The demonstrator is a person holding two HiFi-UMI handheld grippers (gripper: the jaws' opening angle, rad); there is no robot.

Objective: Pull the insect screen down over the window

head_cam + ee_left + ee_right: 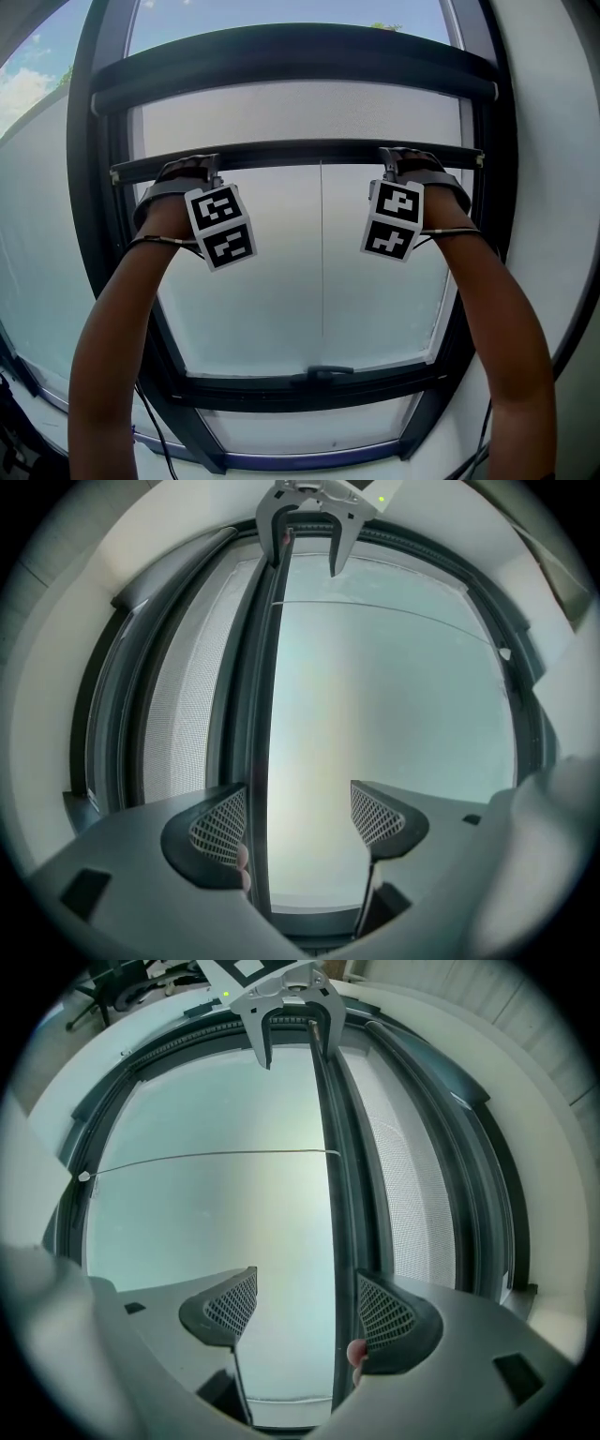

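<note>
Two claws are at work, the left claw (300,819) and the right claw (302,1305). Each has its jaws apart and straddles the one pull bar (309,150) of the insect screen (300,111). The bar lies close against one jaw and well clear of the other, so neither claw is clamped on it.

The bar sits near the top edge of the window (281,281) and spans it from the left side to the right. Only a narrow strip of the screen shows below the single roller housing (291,61), so I judge the pull barely begun.

Next, both claws need to draw the bar down level and together toward the bottom edge, or it may cock sideways. Closing the jaws first would make slipping off less likely.

One thin cord (321,253) runs down the pane from the bar's middle. One handle (323,373) sits at the bottom edge.
</note>
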